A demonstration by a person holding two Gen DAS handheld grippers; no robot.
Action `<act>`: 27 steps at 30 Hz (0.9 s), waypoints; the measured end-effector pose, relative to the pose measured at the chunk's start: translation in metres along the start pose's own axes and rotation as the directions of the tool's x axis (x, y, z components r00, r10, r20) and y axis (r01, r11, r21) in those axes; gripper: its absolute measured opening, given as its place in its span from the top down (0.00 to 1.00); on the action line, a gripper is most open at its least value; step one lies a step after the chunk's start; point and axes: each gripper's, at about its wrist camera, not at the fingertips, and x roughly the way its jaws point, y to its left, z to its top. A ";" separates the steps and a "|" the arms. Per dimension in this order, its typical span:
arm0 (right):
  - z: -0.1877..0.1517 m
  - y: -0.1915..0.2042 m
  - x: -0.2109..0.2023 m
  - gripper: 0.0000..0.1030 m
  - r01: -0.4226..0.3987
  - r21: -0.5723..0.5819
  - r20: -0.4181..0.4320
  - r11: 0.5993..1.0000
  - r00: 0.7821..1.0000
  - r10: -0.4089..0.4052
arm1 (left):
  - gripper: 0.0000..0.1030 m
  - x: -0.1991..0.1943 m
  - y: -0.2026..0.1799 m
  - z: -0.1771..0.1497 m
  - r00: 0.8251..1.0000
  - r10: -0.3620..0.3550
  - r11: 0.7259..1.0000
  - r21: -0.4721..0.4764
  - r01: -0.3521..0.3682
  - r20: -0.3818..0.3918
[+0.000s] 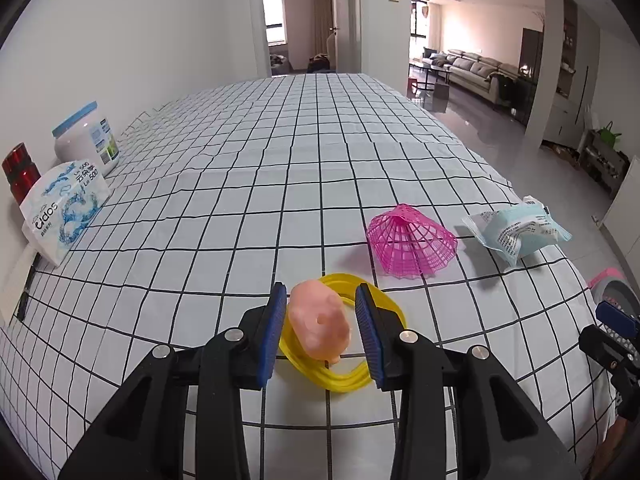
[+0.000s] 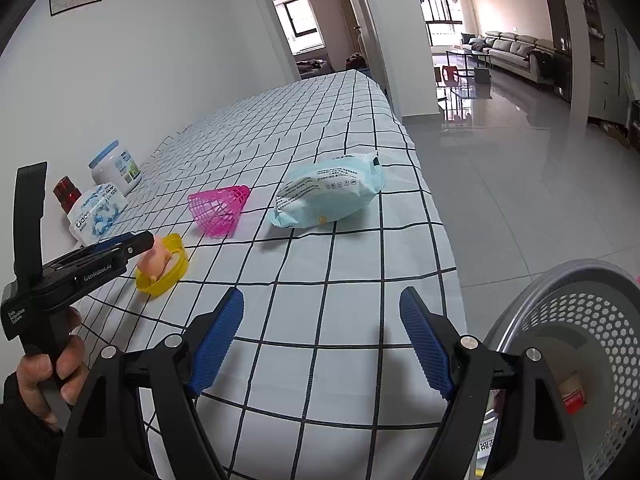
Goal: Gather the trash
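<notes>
Between hand-held gripper (image 1: 322,330) pads: pink lump (image 1: 318,326).

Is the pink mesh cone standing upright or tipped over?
Tipped over. The pink mesh cone lies on its side on the checked tablecloth, wide mouth facing sideways.

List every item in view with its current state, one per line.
left gripper: shut on pink toy
pink toy: held, over yellow ring
yellow ring: flat on cloth
right gripper: open, empty
pink mesh cone: on its side
blue packet: lying flat
grey basket: beside table, holds some trash
white jar: upright, lid on
</notes>
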 end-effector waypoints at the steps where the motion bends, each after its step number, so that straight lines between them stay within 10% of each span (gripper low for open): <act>1: 0.000 0.000 0.000 0.25 0.000 0.001 0.001 1.000 1.000 0.000 | 0.66 0.001 -0.002 -0.001 1.000 0.001 1.000 0.009 -0.001 -0.004; 9: 0.000 0.000 -0.001 0.25 0.001 -0.003 0.001 1.000 1.000 -0.001 | 0.94 0.004 -0.009 -0.004 1.000 0.001 0.999 0.044 0.001 -0.028; 27: -0.002 0.001 0.002 0.25 -0.004 -0.008 -0.008 1.000 1.000 0.004 | 0.92 0.004 -0.001 -0.002 0.999 0.000 1.000 0.008 0.000 -0.036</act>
